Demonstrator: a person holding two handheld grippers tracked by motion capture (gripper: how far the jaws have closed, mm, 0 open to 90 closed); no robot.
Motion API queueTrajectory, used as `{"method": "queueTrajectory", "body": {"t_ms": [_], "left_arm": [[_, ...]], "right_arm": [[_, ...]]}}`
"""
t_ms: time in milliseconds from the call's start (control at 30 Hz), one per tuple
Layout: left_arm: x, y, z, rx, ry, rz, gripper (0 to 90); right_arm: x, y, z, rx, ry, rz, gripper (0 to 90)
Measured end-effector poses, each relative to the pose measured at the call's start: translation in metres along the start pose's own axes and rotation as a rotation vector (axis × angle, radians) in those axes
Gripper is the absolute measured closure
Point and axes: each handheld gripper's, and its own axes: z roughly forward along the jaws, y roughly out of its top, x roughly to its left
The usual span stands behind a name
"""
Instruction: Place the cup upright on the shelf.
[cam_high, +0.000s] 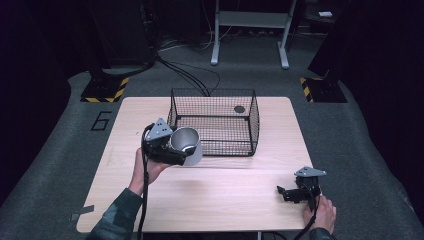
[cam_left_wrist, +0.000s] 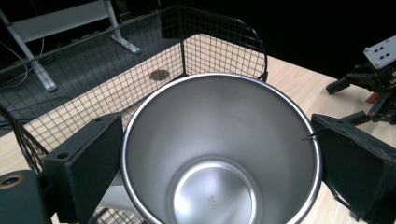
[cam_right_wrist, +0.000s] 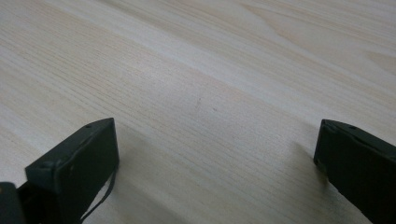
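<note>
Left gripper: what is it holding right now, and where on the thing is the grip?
The left gripper holds a stainless steel cup, its jaws pressed against opposite outer sides just below the rim, beside the wire basket. The right gripper is open on the table, holding nothing.

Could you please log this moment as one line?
left tongs: shut on steel cup | cup: beside wire basket | right tongs: open, near table

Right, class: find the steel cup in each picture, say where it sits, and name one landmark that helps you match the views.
High view: the cup is left of centre, held in the left gripper beside the basket's front left corner.
Left gripper view: the cup sits centre and low, mouth toward the camera, between the jaws.
Right gripper view: bare table between open jaws, no cup.
Shared landmark: the wire basket, just behind the cup.
</note>
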Motion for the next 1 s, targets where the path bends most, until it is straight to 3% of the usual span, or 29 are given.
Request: {"method": "queueTrajectory", "body": {"t_ms": [800, 1000], "left_arm": [[0.026, 0.040, 0.032, 0.023, 0.009, 0.017, 6.1], [0.035, 0.047, 0.041, 0.021, 0.032, 0.017, 6.1]], "right_arm": [[0.000, 0.000, 0.000, 0.000, 0.000, -0.001, 0.0], [0.000, 0.000, 0.000, 0.000, 0.000, 0.000, 0.0]]}}
